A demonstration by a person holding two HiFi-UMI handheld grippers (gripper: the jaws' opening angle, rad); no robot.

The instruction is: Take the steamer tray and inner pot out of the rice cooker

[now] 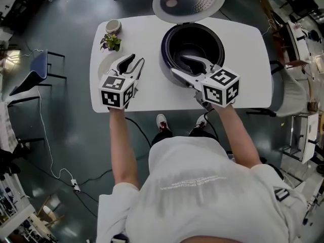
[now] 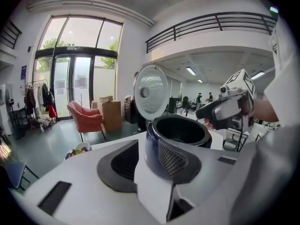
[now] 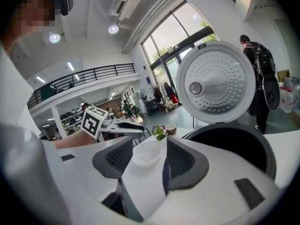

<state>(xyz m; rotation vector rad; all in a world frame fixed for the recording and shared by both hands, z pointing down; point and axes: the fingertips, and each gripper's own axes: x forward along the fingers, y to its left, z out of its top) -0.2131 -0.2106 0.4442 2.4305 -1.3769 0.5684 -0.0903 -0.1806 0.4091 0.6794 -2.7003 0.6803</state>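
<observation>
white desk (image 1: 152, 92): carries everything; its near edge is bare in front of the person.
left claw (image 1: 137, 58): jaws apart with nothing between them, over the desk just left of the cooker and touching nothing.
right claw (image 1: 177, 65): jaws wide apart and empty, hanging over the near rim of the cooker and pointing in towards the opening.
rice cooker (image 1: 164, 47): dark blue body, standing right of the middle of the desk, open at the top.
inner pot (image 1: 195, 39): dark, seated down inside the cooker, not yet lifted.
steamer tray: i cannot make it out inside the dark pot from any view.
lid (image 1: 188, 0): pale, dotted on the inside, standing upright at the far side.
plant (image 1: 111, 42) and cup (image 1: 113, 26): at the far left of the desk, beyond the left claw.
risk, grip: the pot's rim looks thin and smooth, so a bite on one side alone could slip or tip it.
risk, cooker: the body may rise or slide with the pot if the left claw does not steady it.
risk, surroundings: a high lift could strike the upright lid, and a wide left swing could knock over the plant or cup.
</observation>
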